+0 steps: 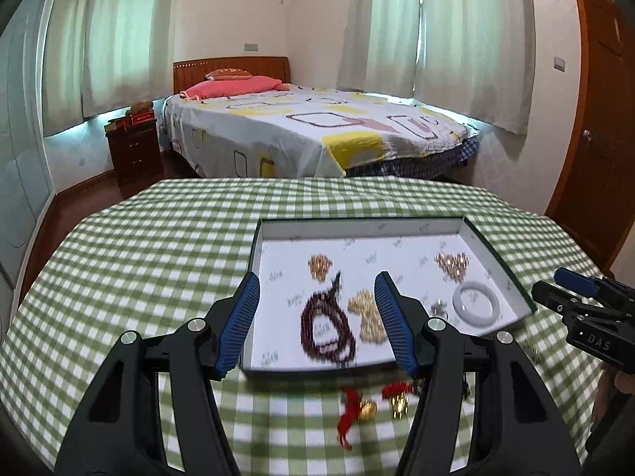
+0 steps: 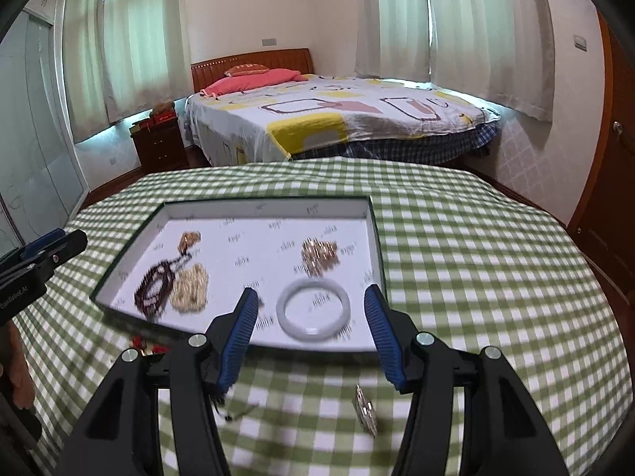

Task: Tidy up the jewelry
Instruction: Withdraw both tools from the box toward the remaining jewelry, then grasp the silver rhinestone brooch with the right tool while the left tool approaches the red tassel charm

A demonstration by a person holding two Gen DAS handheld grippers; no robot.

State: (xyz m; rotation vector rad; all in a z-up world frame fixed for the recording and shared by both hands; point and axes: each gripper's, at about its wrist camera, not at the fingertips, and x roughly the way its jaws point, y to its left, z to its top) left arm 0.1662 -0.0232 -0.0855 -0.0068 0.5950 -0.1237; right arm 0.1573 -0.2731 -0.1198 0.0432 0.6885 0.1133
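Hovering over tray (image 1: 498, 256) near rim, both tools unclenched, empty.

Beyond the green checked tablecloth (image 1: 158, 246) stands a bed (image 1: 317, 131) with a patterned sheet, a pink pillow (image 1: 234, 87) and wooden headboard (image 1: 230, 65), a dark nightstand (image 1: 137, 150) beside it, pale curtains (image 1: 468, 31) behind, a wooden door (image 1: 595, 119) at right

"DAS" on right tool (image 1: 571, 285) body; tray (image 1: 496, 254) print illegible.
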